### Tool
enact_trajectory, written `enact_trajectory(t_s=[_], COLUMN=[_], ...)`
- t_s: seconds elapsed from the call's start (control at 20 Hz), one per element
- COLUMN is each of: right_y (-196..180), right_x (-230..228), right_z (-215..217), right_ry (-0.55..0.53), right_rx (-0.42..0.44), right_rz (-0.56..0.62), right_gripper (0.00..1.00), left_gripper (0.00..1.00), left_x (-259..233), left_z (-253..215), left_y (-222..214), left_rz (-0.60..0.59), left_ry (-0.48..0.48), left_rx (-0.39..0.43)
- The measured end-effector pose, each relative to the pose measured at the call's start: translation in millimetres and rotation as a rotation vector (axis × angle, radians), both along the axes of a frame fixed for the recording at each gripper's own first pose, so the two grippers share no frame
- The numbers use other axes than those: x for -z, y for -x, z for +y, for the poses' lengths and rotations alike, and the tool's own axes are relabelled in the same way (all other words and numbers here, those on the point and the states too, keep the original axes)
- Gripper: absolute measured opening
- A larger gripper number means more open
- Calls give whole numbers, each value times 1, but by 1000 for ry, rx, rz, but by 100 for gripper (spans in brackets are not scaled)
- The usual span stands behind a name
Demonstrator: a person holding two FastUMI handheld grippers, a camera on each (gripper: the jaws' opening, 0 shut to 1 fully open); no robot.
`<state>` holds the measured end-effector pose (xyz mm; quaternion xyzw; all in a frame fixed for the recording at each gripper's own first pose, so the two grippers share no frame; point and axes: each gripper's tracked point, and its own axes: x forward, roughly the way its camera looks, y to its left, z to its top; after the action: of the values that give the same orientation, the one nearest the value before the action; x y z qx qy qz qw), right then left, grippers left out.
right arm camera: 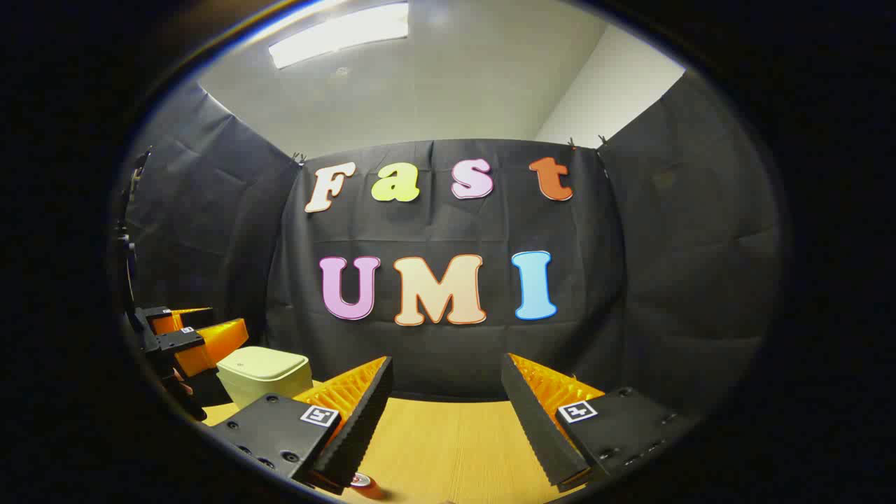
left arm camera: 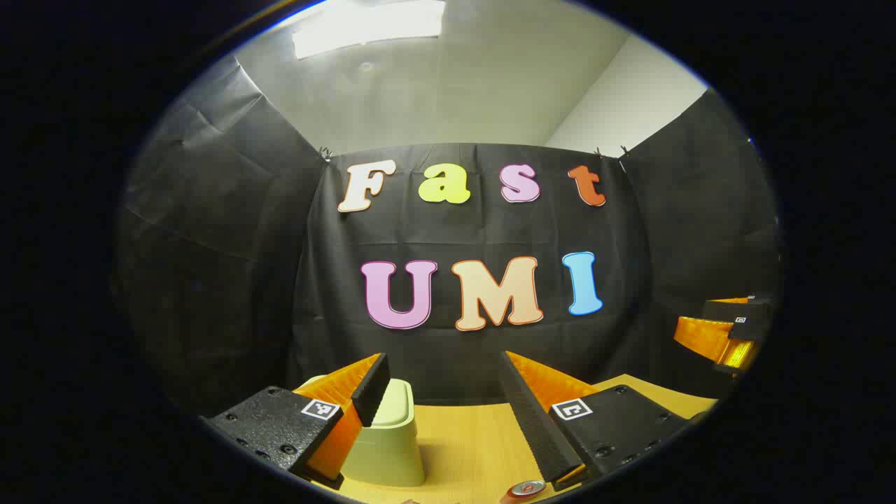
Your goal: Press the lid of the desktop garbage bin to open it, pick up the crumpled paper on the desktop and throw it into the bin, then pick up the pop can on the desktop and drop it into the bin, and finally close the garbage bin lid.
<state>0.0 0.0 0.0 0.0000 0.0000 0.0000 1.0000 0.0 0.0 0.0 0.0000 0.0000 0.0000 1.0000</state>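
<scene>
No legible text, number or brand anywhere. The square tags point(left arm camera: 572, 409) on the gripper bodies carry coded patterns, not words. Can top point(left arm camera: 526, 488) print too small to read.

Pale green bin point(left arm camera: 387, 437); light wood desktop point(left arm camera: 465, 448).

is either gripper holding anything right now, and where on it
Nothing is held. The left gripper and right gripper are both open, with only bare desktop between their fingers. The bin stands untouched, lid closed.
</scene>
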Motion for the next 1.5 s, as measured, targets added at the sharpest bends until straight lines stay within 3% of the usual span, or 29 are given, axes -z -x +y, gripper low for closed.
enact_trajectory(t_s=[0.55,0.95,1.3,1.4,1.45,1.5], right_y=[-17,-30,-34,-39,-42,-44], right_x=[2,9,22,17,17,18], right_z=[25,-7,-22,-23,-23,-19], right_ry=[46,15,15,5,-1,-5], right_rx=[-96,-89,-122,-102,-95,-97], right_rz=[-19,2,15,3,6,5], right_gripper=[98,98,98,98,98,98], left_gripper=[92,94,93,84,70,63], left_x=[22,21,19,20,26,27], left_z=[28,1,4,3,9,15], left_y=[-1,-9,-19,-25,-26,-29], left_rz=[79,84,87,90,106,105], left_ry=[24,48,12,17,14,11], left_rx=[-97,-75,-120,-93,-94,-97])
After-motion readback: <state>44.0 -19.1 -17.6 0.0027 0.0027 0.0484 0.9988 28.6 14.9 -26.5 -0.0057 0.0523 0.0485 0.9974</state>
